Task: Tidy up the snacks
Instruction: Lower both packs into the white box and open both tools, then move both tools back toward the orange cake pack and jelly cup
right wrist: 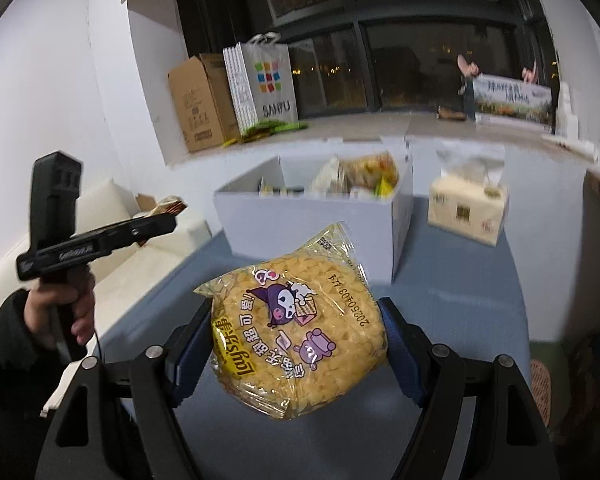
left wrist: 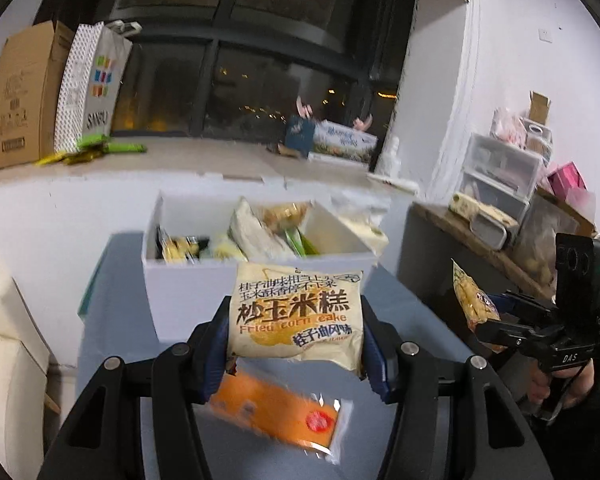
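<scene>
My left gripper (left wrist: 296,336) is shut on a cream "Fried corn cake" packet (left wrist: 296,316) and holds it above the blue table, just in front of the white box (left wrist: 188,292) that holds several snack packets. An orange packet (left wrist: 276,408) lies on the table under the left gripper. My right gripper (right wrist: 296,344) is shut on a yellow Lay's bag (right wrist: 300,340), held above the table before the white box (right wrist: 312,224). The right gripper and its bag (left wrist: 474,300) also show at the right of the left wrist view. The left gripper (right wrist: 156,216) shows at the left of the right wrist view.
A tissue pack (right wrist: 468,208) stands right of the box. Behind, a window ledge holds a cardboard box (left wrist: 24,96), a paper bag (left wrist: 92,84) and green packets (left wrist: 100,148). Plastic drawers (left wrist: 500,176) stand on a shelf at the right. A white sofa (right wrist: 132,240) is at the left.
</scene>
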`<move>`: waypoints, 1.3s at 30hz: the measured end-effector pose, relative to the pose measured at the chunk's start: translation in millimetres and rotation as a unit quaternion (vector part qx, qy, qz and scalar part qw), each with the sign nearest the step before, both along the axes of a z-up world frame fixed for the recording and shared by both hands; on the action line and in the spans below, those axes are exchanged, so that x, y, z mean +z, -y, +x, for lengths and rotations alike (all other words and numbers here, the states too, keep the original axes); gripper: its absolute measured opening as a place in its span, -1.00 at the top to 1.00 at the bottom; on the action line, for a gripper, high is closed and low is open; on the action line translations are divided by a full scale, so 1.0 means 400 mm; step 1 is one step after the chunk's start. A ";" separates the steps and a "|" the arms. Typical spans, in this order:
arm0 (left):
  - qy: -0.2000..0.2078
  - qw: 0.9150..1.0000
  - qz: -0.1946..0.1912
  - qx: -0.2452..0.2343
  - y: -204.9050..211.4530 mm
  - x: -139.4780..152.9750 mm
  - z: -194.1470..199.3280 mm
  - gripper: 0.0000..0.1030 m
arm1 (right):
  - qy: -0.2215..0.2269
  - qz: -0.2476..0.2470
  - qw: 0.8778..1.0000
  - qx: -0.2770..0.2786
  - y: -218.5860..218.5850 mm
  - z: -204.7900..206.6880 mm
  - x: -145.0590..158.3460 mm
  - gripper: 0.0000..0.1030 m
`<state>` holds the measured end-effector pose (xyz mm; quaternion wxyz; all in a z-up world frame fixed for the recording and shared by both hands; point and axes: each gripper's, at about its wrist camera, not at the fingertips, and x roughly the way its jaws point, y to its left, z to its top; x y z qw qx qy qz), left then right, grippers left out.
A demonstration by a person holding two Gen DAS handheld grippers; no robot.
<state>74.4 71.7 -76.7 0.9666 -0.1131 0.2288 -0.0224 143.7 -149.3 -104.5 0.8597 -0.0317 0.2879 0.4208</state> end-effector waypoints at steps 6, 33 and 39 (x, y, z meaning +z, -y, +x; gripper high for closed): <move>-0.002 0.999 -0.011 0.030 -0.088 0.081 0.130 -0.19 | 0.024 0.011 1.000 -0.014 -0.096 0.097 0.112 -0.59; -0.108 0.990 0.010 0.094 -0.199 0.036 0.426 -1.00 | -0.071 -0.004 0.993 -0.092 -0.287 0.508 0.134 -1.00; -0.081 0.992 0.033 0.095 -0.156 0.091 0.337 -1.00 | -0.010 -0.009 0.997 -0.073 -0.259 0.421 0.187 -1.00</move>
